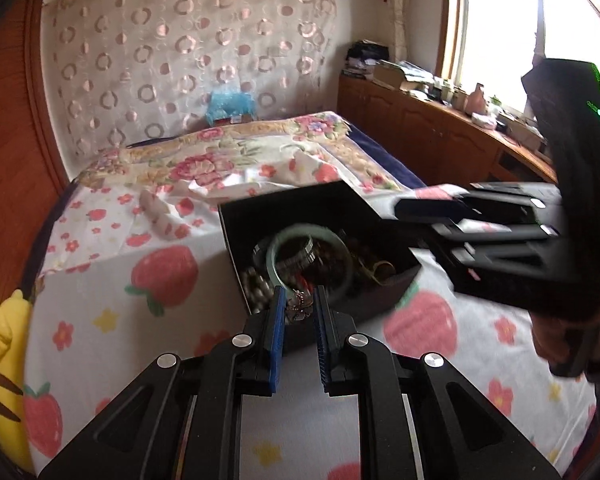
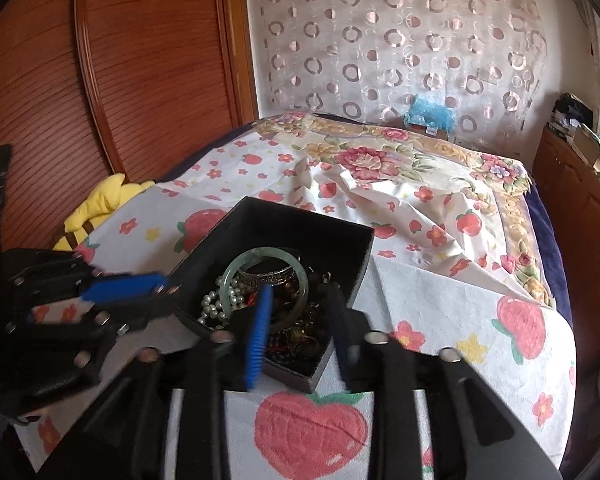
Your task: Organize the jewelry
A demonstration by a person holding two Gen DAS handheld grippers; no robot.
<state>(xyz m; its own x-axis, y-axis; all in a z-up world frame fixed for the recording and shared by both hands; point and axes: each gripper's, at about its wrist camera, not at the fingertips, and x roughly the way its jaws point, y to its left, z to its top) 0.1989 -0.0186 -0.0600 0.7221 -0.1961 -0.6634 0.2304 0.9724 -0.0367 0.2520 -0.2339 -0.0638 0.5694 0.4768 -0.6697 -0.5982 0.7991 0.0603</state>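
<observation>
A black open box (image 1: 284,204) (image 2: 220,240) sits on the strawberry-print sheet, filled with tangled jewelry. A pale green jade bangle (image 1: 273,264) (image 2: 228,276) lies on top, and a pearl strand (image 2: 212,304) is beside it. My left gripper (image 1: 298,292) (image 2: 166,292) hangs at the box's near edge, shut on a small brownish charm piece (image 1: 298,307) pinched between its blue pads. My right gripper (image 2: 300,290) (image 1: 416,220) hovers over the box from the other side, open, with nothing gripped between its fingers.
The box rests on a bed (image 2: 440,300) covered by floral and strawberry sheets. A yellow plush toy (image 1: 0,340) (image 2: 100,200) lies at the bed's edge. A wooden cabinet (image 1: 440,128) with clutter runs under the window. A blue item (image 1: 230,106) is at the far end.
</observation>
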